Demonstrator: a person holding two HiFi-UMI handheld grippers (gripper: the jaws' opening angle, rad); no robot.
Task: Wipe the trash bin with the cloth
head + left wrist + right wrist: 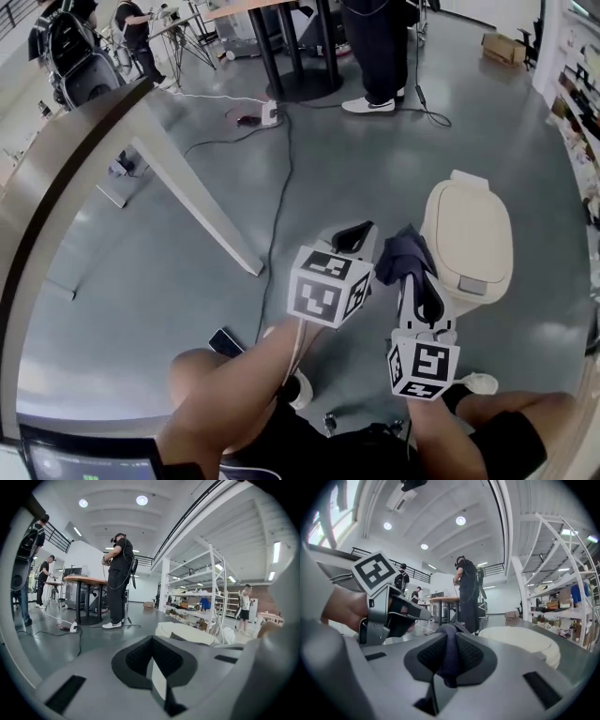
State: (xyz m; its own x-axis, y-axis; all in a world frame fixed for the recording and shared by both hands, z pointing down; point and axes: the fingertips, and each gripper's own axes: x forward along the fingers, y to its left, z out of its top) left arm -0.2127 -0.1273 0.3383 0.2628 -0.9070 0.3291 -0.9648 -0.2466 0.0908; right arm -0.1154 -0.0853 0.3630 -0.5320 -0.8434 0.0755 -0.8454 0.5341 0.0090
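Observation:
The cream trash bin (466, 236) with a closed lid stands on the grey floor just right of both grippers. My right gripper (419, 279) is shut on a dark blue cloth (401, 255), which bunches out past the jaw tips next to the bin's left side. In the right gripper view the cloth (450, 651) fills the space between the jaws of the right gripper (450, 639), and the bin's lid (520, 639) lies just ahead to the right. My left gripper (356, 234) hangs left of the cloth, shut with nothing in it. The left gripper view shows the left gripper (151, 643) and the bin (185, 632) beyond.
A slanted white table leg (197, 202) and a grey table edge (56, 178) lie to the left. A black cable (277, 187) runs over the floor toward me. A person (375, 56) stands by a round table at the back. Shelving (577, 94) lines the right side.

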